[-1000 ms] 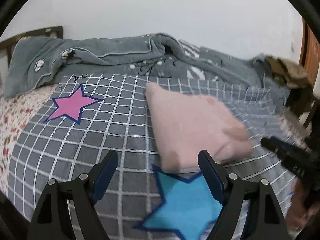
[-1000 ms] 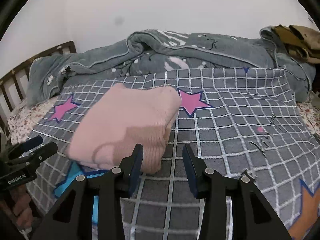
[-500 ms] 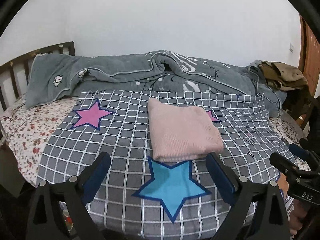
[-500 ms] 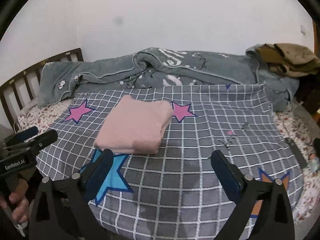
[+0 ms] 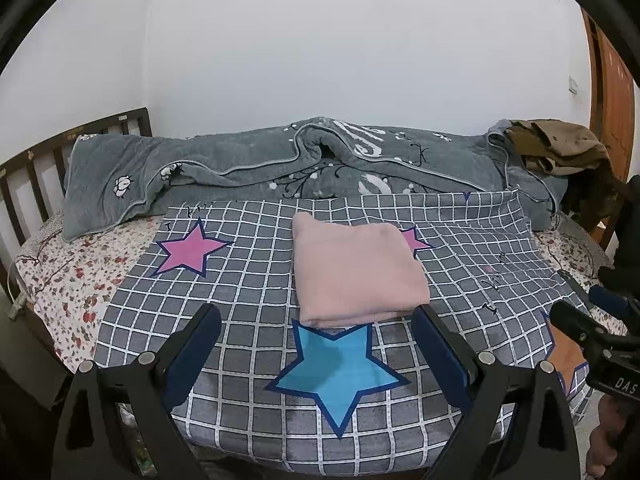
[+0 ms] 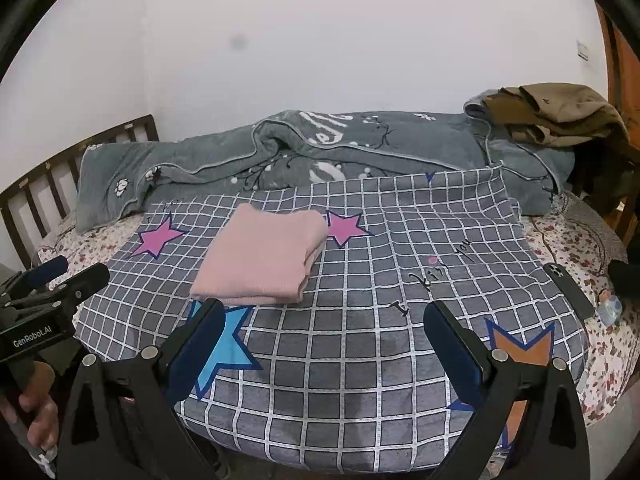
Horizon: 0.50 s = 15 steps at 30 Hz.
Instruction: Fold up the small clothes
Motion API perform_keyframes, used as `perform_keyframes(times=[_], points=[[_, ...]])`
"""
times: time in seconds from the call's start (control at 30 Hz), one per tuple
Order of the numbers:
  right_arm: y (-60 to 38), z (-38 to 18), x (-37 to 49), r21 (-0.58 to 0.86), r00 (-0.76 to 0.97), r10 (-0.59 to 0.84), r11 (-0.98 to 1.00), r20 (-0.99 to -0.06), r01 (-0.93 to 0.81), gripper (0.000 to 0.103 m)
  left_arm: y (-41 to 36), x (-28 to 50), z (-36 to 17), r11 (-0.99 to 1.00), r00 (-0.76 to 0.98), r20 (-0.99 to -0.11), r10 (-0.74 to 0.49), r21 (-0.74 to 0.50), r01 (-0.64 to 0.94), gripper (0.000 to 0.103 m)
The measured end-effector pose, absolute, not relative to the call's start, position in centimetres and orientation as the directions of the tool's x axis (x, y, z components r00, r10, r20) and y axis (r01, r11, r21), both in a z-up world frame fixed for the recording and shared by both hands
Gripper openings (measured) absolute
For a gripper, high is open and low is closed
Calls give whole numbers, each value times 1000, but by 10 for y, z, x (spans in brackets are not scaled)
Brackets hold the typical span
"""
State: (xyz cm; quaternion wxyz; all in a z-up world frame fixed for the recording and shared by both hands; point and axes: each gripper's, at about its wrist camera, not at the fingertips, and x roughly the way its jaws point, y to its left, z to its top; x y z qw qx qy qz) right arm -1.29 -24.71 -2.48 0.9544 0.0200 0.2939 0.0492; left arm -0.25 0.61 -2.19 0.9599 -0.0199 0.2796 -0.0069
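A folded pink garment [image 5: 356, 272] lies flat on the grey checked sheet [image 5: 248, 280] with stars; it also shows in the right wrist view [image 6: 260, 260]. My left gripper [image 5: 316, 340] is open and empty, held back from the bed with the garment beyond its fingertips. My right gripper [image 6: 324, 332] is open and empty, to the right of the garment and clear of it. Each gripper shows at the edge of the other's view: the right one [image 5: 592, 328], the left one [image 6: 60, 284].
A crumpled grey blanket [image 5: 312, 168] lies along the wall side. Brown clothes [image 6: 556, 116] are piled at the far right. A dark phone [image 6: 568, 288] and a small bottle [image 6: 610, 308] lie on the floral mattress at right. A wooden headboard [image 5: 32, 176] stands at left.
Both grippers have pulled back from the pink garment and away from the bed. The right gripper's jaws have opened wide. The garment stays folded on the sheet.
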Motion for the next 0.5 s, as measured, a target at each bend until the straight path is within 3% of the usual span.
perform_keyframes(times=[0.5], points=[[-247,-22,-15,55,830,94,996,-550,-76,98,3,-1,-21,999,842,-539,-29,-50,3,97]])
